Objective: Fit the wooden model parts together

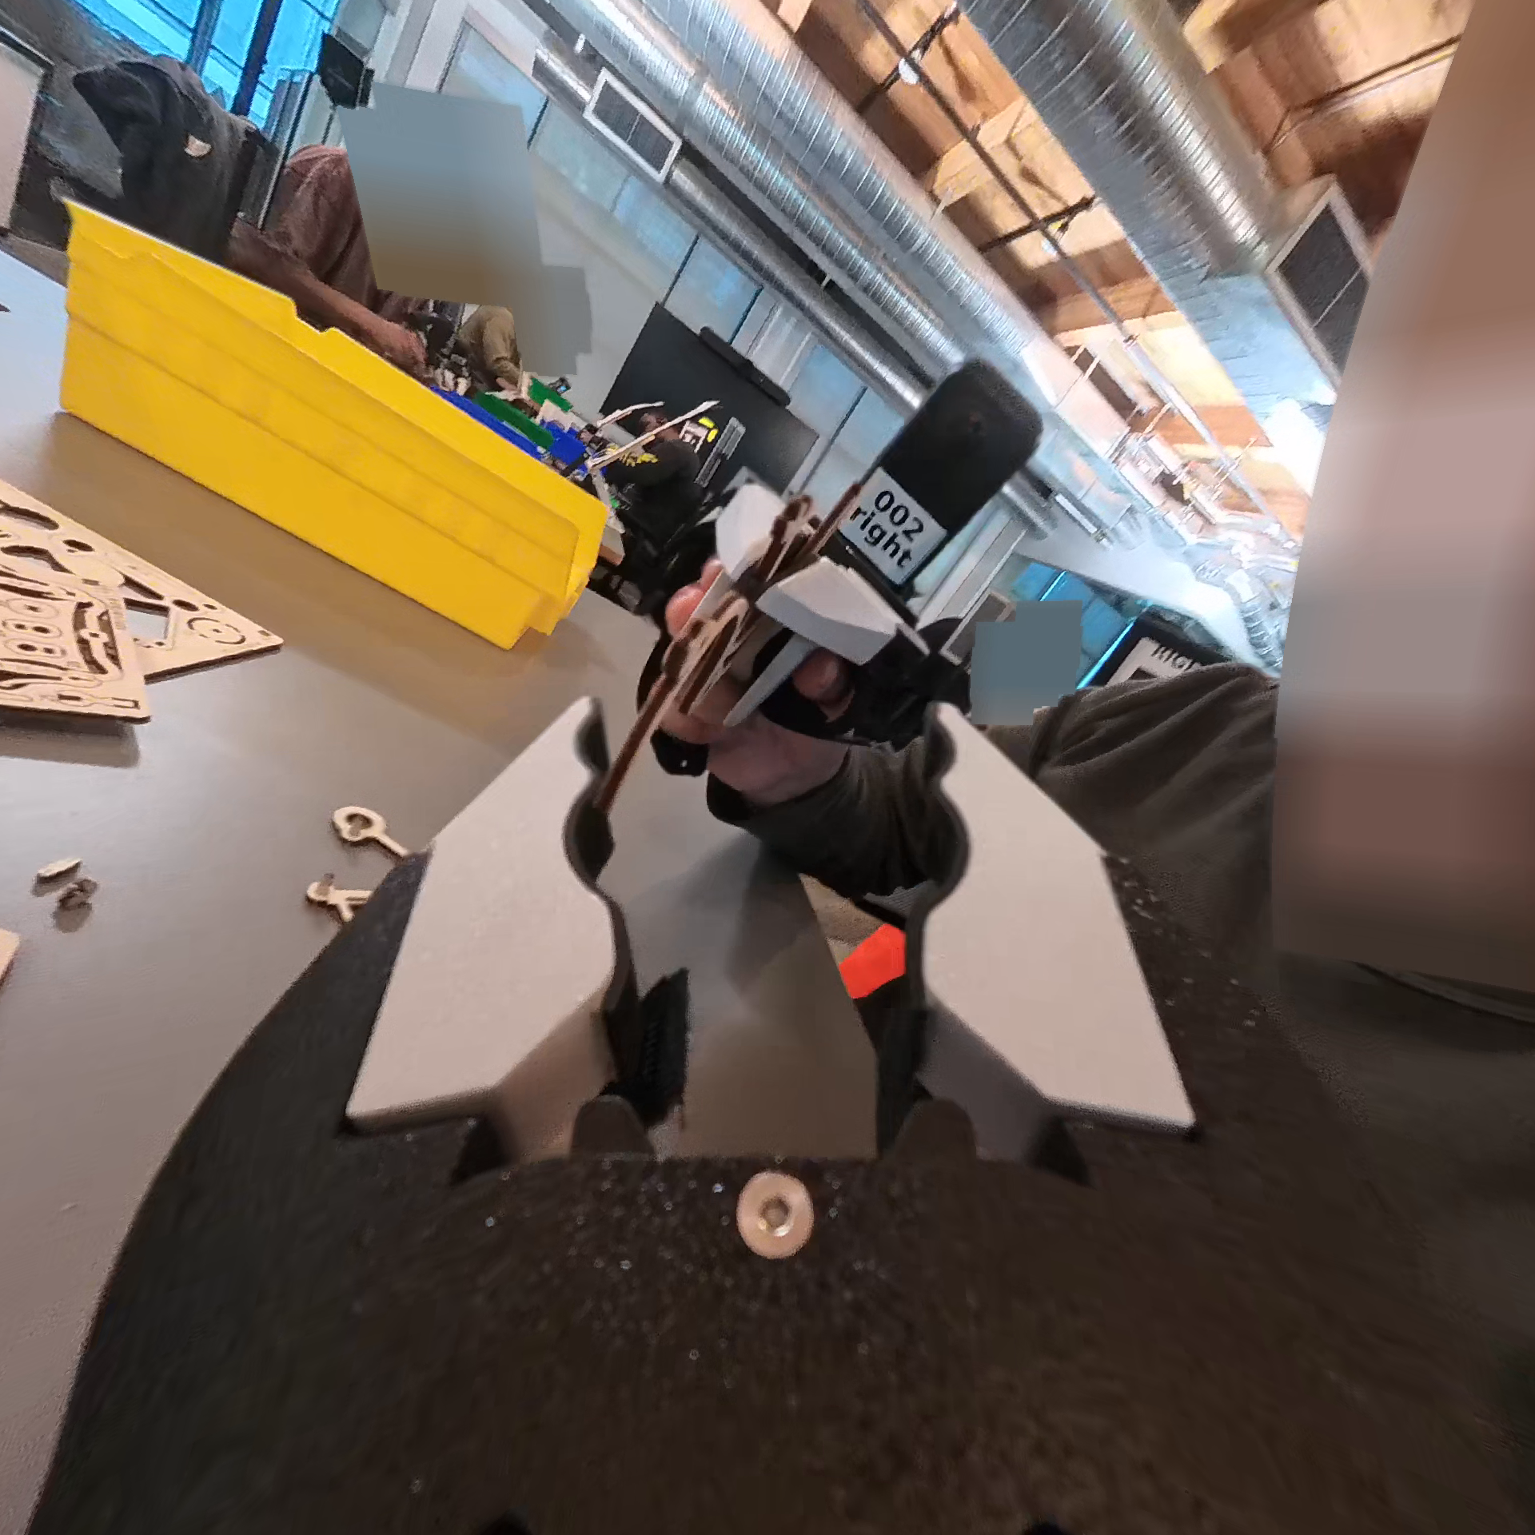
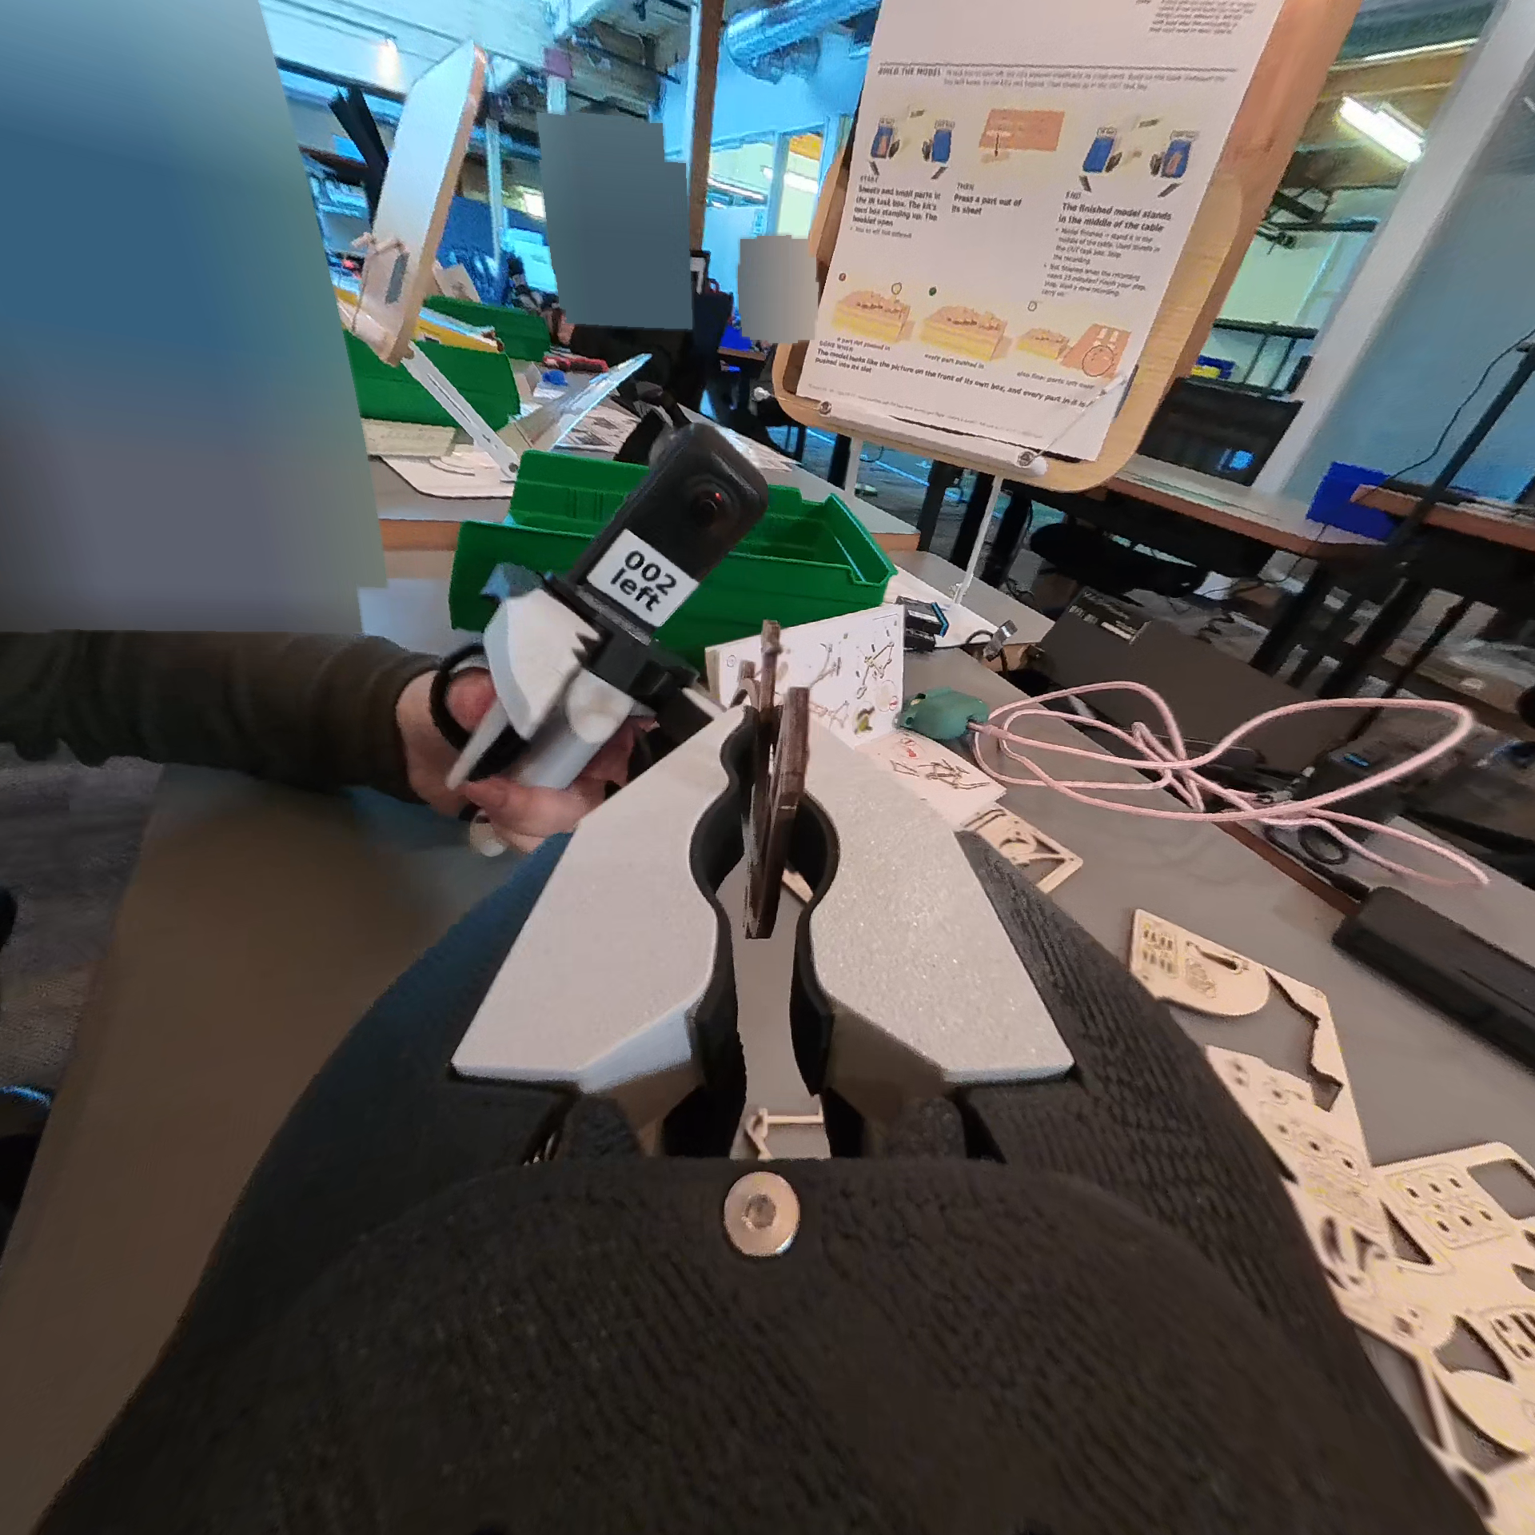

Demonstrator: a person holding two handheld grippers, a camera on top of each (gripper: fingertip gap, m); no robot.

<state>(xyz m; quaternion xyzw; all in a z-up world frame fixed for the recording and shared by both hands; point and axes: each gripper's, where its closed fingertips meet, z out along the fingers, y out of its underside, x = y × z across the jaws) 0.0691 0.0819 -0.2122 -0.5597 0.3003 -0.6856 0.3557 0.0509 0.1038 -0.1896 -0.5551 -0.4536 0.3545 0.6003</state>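
Note:
In the right wrist view my right gripper (image 2: 772,752) is shut on a dark-edged wooden model assembly (image 2: 777,797) of thin flat pieces, which stands upright between the pads. In the left wrist view this right gripper (image 1: 747,615) is held up ahead in a hand, and the assembly (image 1: 706,639) sticks out of it, with a thin strip reaching down to my left fingertip (image 1: 594,739). My left gripper (image 1: 764,731) is open wide with nothing between the jaws. It also shows in the right wrist view (image 2: 532,723), held in a hand at the left.
Wooden part sheets (image 1: 83,615) and small loose parts (image 1: 365,831) lie on the table left of a yellow bin (image 1: 291,432). More punched-out sheets (image 2: 1329,1163), a pink cable (image 2: 1246,747), a green bin (image 2: 664,565), a booklet (image 2: 831,673) and an instruction board (image 2: 1038,224) show on the right. My two grippers' fingertips are within a few centimetres of each other.

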